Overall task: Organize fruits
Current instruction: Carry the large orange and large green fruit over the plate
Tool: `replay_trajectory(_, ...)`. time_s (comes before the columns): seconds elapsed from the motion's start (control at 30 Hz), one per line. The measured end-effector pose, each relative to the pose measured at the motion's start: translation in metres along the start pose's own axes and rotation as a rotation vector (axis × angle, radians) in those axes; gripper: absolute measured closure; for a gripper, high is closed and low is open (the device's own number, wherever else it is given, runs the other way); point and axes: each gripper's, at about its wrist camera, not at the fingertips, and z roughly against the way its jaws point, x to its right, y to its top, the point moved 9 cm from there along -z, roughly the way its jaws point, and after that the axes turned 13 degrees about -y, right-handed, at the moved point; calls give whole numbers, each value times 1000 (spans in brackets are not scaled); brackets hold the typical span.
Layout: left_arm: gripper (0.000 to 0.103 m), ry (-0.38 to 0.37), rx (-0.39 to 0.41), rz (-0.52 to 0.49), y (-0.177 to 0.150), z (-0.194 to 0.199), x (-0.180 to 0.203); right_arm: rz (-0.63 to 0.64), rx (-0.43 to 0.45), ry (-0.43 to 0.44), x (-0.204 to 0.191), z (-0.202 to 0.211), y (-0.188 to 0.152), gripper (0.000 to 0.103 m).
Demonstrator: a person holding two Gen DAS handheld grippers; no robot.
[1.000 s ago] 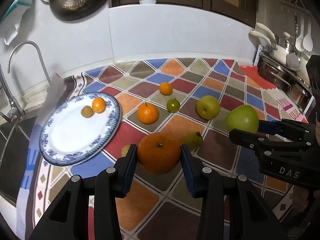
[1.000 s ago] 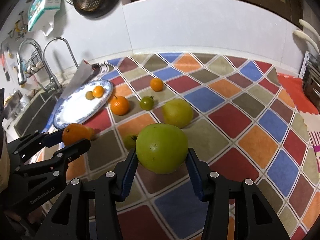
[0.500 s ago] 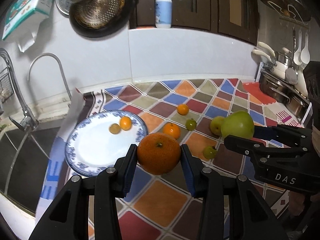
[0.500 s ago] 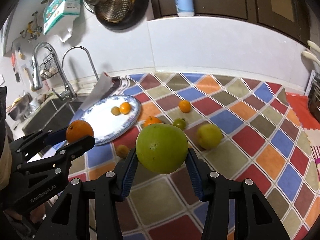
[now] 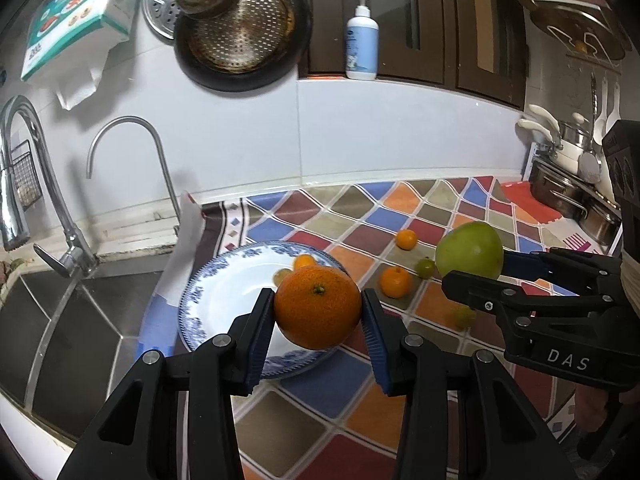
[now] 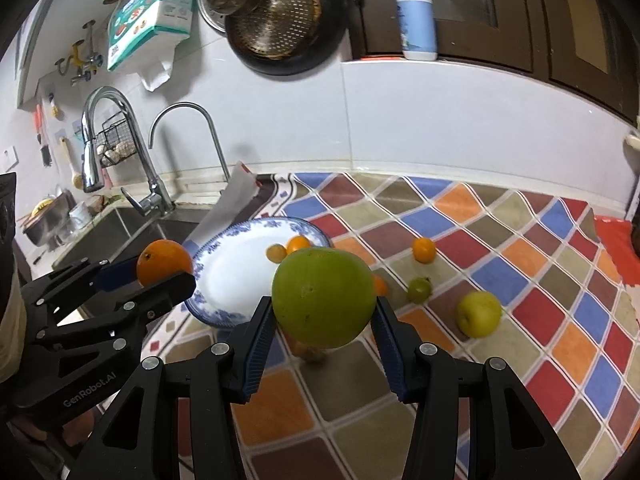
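Note:
My left gripper (image 5: pixel 318 314) is shut on a large orange (image 5: pixel 317 307) and holds it in the air above the near right rim of a blue-and-white plate (image 5: pixel 224 292). My right gripper (image 6: pixel 323 316) is shut on a big green apple (image 6: pixel 323 297), held in the air right of the plate (image 6: pixel 228 276). The plate carries a small orange fruit (image 6: pixel 298 244) and a small brownish fruit (image 6: pixel 276 253). Loose on the chequered mat lie a small orange (image 6: pixel 424 249), a small green fruit (image 6: pixel 419 289) and a yellow-green apple (image 6: pixel 479 314).
A steel sink (image 5: pixel 60 320) with two taps (image 5: pixel 132 168) lies left of the plate. A pan and strainer (image 5: pixel 240 28) hang on the wall above, a soap bottle (image 5: pixel 362 40) stands on the ledge. Pots (image 5: pixel 568 196) stand at the far right.
Both grippers have risen and drawn back and left with their fruits. The left gripper's orange is now over the plate's rim. The counter fruits have not moved.

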Motion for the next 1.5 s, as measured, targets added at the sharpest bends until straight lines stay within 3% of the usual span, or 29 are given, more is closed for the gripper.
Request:
replay_trajectory(0.63,61,47,30,-17,19,-7,-85,58,10,35,-73,-50,44,53)
replay_trajectory(1.03,61,49,-9,-4,25,-57,-128,118,-18,36,-96,-106,72,53)
replay_trajectory(1.5,61,30,-80,28,17,-110,-156,139,-114,46,-109,-175,68,53)
